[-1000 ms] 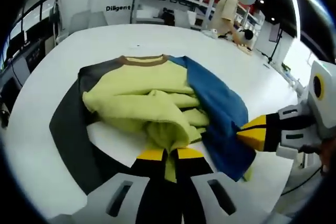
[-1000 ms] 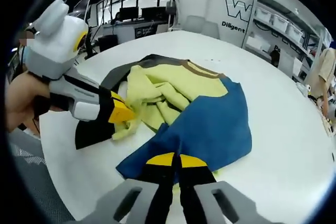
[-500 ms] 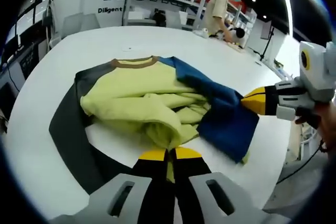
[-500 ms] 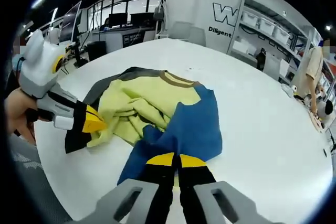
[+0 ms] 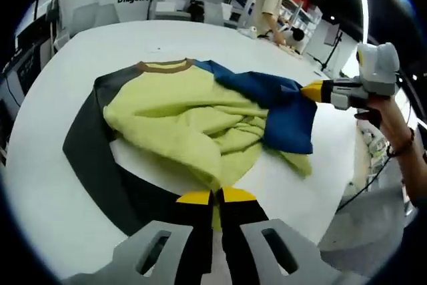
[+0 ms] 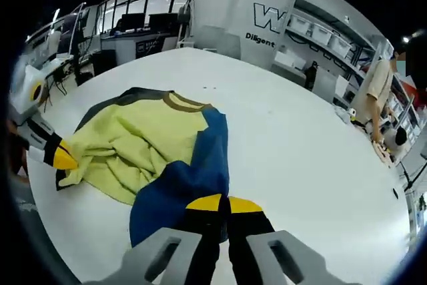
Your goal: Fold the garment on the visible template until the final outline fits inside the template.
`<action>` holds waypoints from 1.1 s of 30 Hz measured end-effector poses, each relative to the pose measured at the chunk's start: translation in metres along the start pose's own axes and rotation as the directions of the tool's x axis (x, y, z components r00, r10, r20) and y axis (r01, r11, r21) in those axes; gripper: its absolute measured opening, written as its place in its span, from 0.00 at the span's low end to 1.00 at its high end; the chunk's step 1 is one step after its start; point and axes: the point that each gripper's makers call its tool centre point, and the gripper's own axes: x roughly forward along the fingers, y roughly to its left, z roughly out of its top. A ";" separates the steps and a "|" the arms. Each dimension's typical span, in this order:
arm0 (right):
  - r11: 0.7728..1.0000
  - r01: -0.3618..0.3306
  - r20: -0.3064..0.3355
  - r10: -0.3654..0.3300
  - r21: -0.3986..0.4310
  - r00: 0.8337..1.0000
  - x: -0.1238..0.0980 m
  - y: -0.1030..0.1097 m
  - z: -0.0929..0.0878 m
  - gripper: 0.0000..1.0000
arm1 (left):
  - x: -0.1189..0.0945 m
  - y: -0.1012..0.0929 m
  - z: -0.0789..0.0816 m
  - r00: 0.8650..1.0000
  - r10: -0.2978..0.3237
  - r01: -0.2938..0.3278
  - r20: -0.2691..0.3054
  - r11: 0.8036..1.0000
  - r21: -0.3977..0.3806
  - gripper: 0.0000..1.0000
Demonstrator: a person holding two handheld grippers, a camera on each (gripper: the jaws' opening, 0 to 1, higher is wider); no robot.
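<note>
The garment lies on the white table (image 5: pixel 133 38): a yellow-green body (image 5: pixel 180 115), a brown collar (image 5: pixel 165 66), a blue side (image 5: pixel 280 101) and a dark grey band (image 5: pixel 87 158) along its left. My left gripper (image 5: pixel 213 198) is shut on the yellow hem at the near edge. My right gripper (image 5: pixel 313 90) comes in from the right, shut on the blue fabric and holding it slightly off the table. In the right gripper view, the right gripper (image 6: pixel 219 203) clamps the blue cloth (image 6: pixel 180 185), and the left gripper (image 6: pixel 61 158) pinches the yellow hem (image 6: pixel 80 165) at the far left.
The table's edge (image 5: pixel 347 185) drops off close to the right, where a hand (image 5: pixel 390 121) holds the right gripper. Shelves with bins (image 6: pixel 313 38) and a person (image 6: pixel 377 91) stand behind the table. Desks with monitors (image 6: pixel 133 28) are at the far left.
Both grippers have pulled apart, each keeping its hold. The blue side has been drawn out to the right and the bunched yellow body has spread flatter and wider.
</note>
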 end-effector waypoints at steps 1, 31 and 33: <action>1.000 0.010 -0.003 -0.010 0.001 1.000 0.001 -0.004 -0.001 0.00 | -0.001 0.000 -0.002 1.000 -0.005 0.005 -0.005 1.000 0.000 0.00; 0.986 0.149 -0.166 -0.159 -0.070 0.973 0.030 -0.110 -0.044 0.00 | -0.033 0.027 -0.047 0.979 -0.014 0.018 -0.201 1.000 0.019 0.00; 0.985 0.152 -0.174 -0.164 -0.081 0.971 0.031 -0.114 -0.046 0.00 | -0.035 0.028 -0.048 0.978 -0.019 0.023 -0.206 1.000 0.018 0.00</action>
